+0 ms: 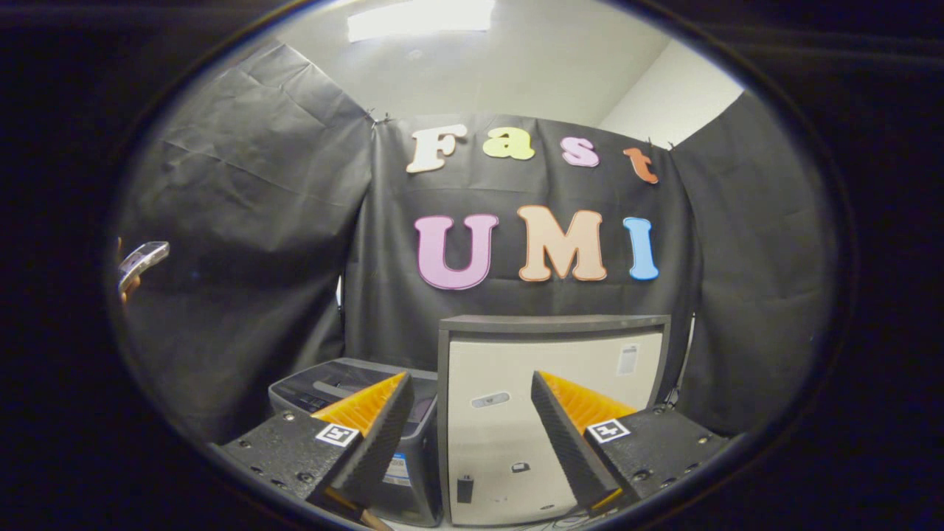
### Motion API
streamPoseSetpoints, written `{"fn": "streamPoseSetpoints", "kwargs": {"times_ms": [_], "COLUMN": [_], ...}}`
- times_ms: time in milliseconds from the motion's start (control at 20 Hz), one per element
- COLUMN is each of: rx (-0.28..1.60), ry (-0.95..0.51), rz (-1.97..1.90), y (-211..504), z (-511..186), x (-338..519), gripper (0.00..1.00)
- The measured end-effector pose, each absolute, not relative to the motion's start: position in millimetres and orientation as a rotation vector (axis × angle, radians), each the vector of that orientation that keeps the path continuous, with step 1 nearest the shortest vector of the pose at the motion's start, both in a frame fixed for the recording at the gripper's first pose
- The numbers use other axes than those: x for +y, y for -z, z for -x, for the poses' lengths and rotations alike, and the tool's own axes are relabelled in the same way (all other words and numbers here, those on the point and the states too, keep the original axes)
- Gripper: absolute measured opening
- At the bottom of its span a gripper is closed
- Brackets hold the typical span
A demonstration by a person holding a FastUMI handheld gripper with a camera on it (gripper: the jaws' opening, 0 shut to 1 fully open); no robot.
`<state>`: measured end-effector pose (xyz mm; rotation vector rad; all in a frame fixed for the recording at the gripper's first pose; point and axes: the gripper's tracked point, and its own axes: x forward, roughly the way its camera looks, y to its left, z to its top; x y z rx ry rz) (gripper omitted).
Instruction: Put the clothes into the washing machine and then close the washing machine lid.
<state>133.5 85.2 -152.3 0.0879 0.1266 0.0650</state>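
I am holding the jaws (pixel 468 405) spread wide, gripping nothing. Beyond them a tall cream cabinet with a dark grey top and frame (pixel 553 413) is standing against the booth's black cloth wall (pixel 243 243). Just beside the cabinet, beyond one finger, the small dark grey top-loading washing machine (pixel 346 387) is sitting low. A white ceiling with a bright light panel (pixel 420 18) is showing overhead

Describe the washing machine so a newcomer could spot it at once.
Start at the tall pale cabinet with the dark frame, standing against the booth's black cloth wall. The washing machine is the low dark grey unit beside it, beyond the open gripper. It is shorter and darker than the cabinet.
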Motion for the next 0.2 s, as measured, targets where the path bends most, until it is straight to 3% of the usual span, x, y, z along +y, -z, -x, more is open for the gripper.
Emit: {"fn": "streamPoseSetpoints", "kwargs": {"times_ms": [200], "rx": [0.116], "ry": [-0.070], "rz": [-0.044], "y": [146.1], "z": [-144.3], "x": [81.9], "gripper": [0.96]}}
